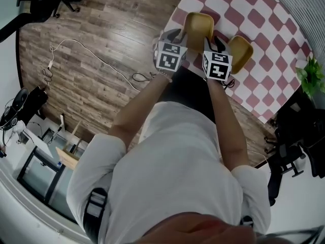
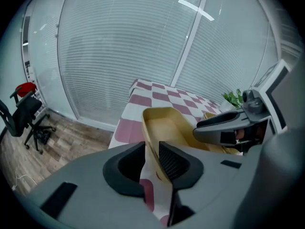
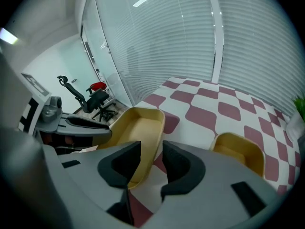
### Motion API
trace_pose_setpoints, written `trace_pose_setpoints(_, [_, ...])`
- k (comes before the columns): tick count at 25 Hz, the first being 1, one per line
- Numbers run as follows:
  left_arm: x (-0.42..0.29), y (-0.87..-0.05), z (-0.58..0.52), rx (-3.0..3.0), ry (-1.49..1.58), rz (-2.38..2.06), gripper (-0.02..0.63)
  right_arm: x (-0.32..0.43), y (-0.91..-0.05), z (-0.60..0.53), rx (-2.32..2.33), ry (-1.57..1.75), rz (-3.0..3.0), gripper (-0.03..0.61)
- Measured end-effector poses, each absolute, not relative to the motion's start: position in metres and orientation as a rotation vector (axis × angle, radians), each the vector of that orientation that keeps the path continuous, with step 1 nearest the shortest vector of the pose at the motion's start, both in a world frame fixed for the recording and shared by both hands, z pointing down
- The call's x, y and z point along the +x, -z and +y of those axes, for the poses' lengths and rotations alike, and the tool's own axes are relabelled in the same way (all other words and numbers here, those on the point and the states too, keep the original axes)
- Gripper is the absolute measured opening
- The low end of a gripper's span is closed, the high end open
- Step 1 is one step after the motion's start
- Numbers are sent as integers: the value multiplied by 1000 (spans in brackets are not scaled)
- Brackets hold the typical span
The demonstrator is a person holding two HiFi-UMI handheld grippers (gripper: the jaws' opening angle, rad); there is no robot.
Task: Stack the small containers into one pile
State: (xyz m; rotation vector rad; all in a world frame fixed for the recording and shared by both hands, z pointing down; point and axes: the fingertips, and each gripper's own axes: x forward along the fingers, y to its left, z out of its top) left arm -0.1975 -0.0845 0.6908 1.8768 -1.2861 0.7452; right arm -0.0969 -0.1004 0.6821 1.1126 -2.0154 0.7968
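Note:
A yellow oblong container (image 1: 199, 25) lies on the pink-and-white checked table (image 1: 264, 19) near its front edge. My left gripper (image 1: 181, 35) is at its left side; in the left gripper view the jaws (image 2: 151, 159) are shut on the container's (image 2: 164, 128) left wall. My right gripper (image 1: 215, 43) is at its right side. There the jaws (image 3: 151, 157) stand open, with the container's (image 3: 136, 128) right wall loose between them. A second, smaller yellow container (image 1: 241, 52) sits apart on the cloth to the right (image 3: 238, 149).
A green plant (image 1: 311, 75) stands at the table's right end. The table's front edge runs just under the grippers, with wood floor and a white cable (image 1: 96, 60) to the left. An office chair (image 2: 26, 113) stands by the glass wall.

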Motion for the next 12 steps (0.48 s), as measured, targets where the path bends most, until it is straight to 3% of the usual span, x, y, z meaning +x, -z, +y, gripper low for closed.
trace_pose_setpoints(4, [-193, -702, -87, 1878, -757, -1260, 83, -99, -690, -101, 1088, -778, -1969, 138])
trace_pose_setpoints(12, [-190, -683, -88, 1896, -726, -1247, 67, -99, -683, -95, 1079, -814, -1966, 69])
